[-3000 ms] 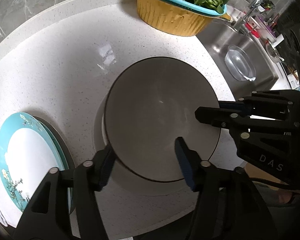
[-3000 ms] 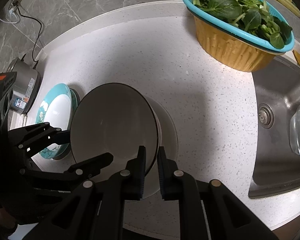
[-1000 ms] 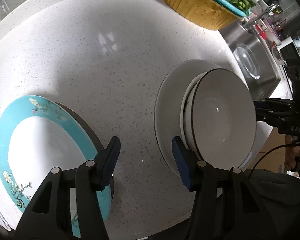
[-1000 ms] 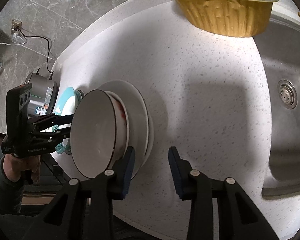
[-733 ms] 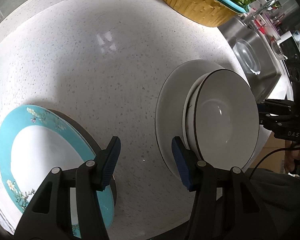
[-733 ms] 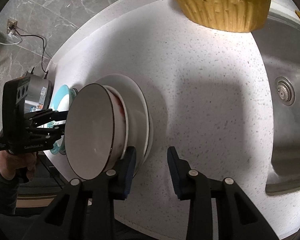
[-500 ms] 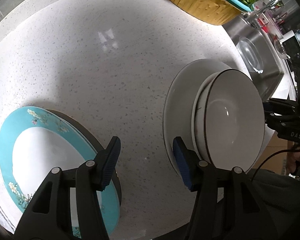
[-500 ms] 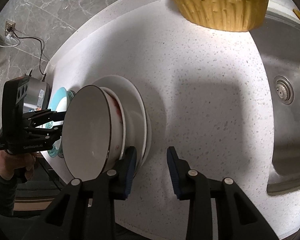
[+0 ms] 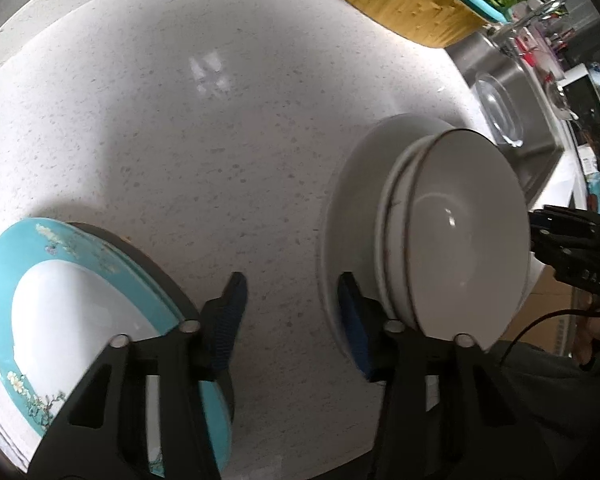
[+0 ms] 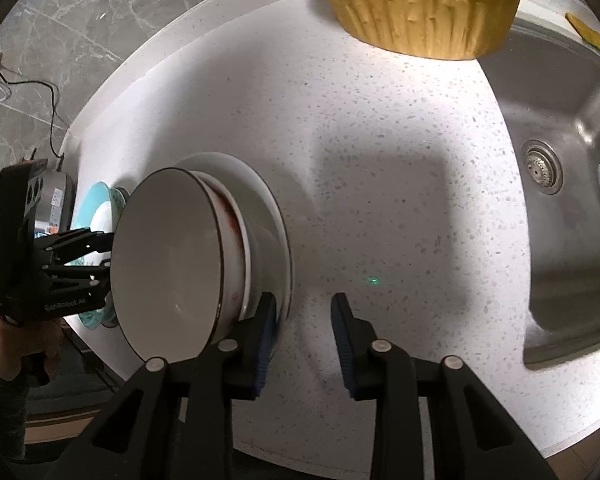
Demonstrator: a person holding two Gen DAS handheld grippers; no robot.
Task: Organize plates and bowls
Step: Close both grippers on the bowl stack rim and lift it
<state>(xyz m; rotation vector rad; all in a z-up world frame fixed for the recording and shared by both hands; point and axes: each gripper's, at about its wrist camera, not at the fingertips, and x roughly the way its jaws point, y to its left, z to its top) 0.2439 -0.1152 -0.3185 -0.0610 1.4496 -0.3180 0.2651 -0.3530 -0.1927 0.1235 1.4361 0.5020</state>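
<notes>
The countertop [image 9: 228,128] is the biggest thing here: pale speckled stone w/ a curved front edge, grey marbled wall behind it and a steel sink [image 10: 572,168] set in at the robot's right. A yellow basket [image 10: 420,20] w/ a teal colander of greens sits at the back near the sink. A cable and wall socket show at far left in the right wrist view, plus what looks like a metal cooker, partly hidden.

Task items: a white plate [image 9: 352,200] lies on the counter w/ nested bowls on it, the top bowl [image 9: 472,232] dark-rimmed (a reddish smear shows on the bowl under it in the right wrist view). Well apart to the left lies a teal floral plate [image 9: 80,312] on a darker plate, close to the counter edge.

Left gripper [image 9: 292,304]: jaws apart and closing, only bare counter between them; its right pad sits just beside the white plate's rim. Right gripper [image 10: 304,320]: jaws apart and closing, also nothing between them; its left pad is at the plate rim, can't tell if touching.

Risks, as I judge them: the bowl stack sits off-centre on the plate, so a nudge from either pad could slide or tip it. The teal plate is near the edge, so a knock could send it off. Glazed rims are slick; a shallow pinch could slip.
</notes>
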